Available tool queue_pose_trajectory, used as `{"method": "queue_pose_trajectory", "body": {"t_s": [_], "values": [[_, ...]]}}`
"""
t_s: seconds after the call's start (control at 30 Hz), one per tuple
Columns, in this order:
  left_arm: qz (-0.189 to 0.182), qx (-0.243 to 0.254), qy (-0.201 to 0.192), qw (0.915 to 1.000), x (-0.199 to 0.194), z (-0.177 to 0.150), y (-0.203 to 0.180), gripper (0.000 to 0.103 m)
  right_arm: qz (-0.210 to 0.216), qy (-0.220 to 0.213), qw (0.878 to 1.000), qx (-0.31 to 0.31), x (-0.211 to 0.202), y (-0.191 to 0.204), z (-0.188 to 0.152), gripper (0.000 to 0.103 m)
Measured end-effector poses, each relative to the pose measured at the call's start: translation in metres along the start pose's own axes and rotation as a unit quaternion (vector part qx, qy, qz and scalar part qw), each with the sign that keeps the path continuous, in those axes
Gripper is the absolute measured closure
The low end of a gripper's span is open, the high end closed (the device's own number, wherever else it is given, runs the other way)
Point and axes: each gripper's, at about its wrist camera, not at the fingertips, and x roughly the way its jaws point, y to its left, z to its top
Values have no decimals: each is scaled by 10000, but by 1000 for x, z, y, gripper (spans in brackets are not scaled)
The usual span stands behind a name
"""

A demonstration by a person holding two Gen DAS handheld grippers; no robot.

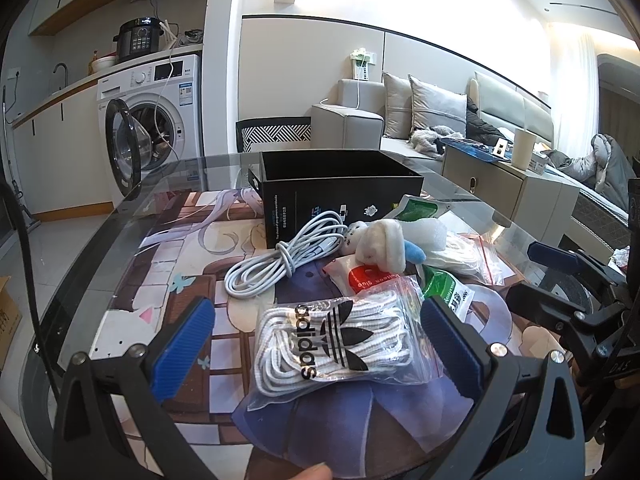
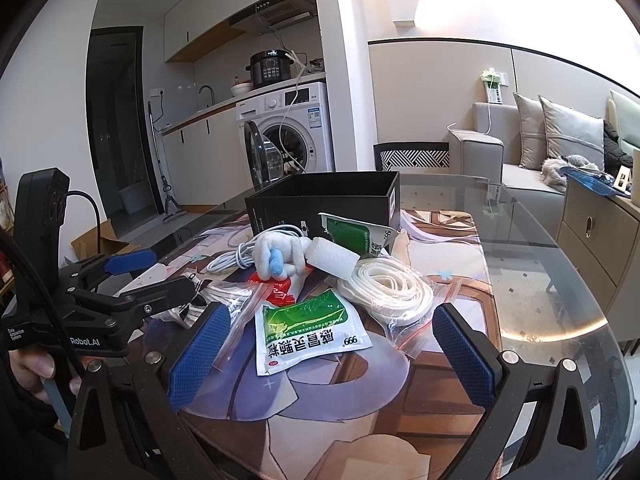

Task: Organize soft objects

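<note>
Soft items piled before an open black box [image 1: 340, 188] on the tabletop [image 2: 560, 300].
Left hand-held gripper [image 1: 320, 356] is spread around bagged Adidas shoelaces [image 1: 332, 344]; right hand-held gripper [image 2: 332, 352] is held released, grasping nothing, over a green sachet [image 2: 308, 332].

Left claw [image 1: 316, 344] spread wide, blue pads well apart, nothing gripped, held low and level. Right claw [image 2: 334, 344] likewise spread wide, empty, just beside the left.

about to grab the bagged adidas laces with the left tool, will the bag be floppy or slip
The adidas lace bag will probably sag, since it holds loosely coiled laces in thin clear plastic. The glossy film may slide between the left tool pads. It looks light, and likely to shift on the mat if nudged.
</note>
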Motion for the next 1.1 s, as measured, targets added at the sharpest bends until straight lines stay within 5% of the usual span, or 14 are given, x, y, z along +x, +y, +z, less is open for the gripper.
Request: {"method": "queue_pose_trajectory", "body": {"t_s": [1.1], "values": [[16, 14, -40, 10000, -2, 3, -1, 0, -10, 10, 10000, -16, -1, -1, -1, 0]]}}
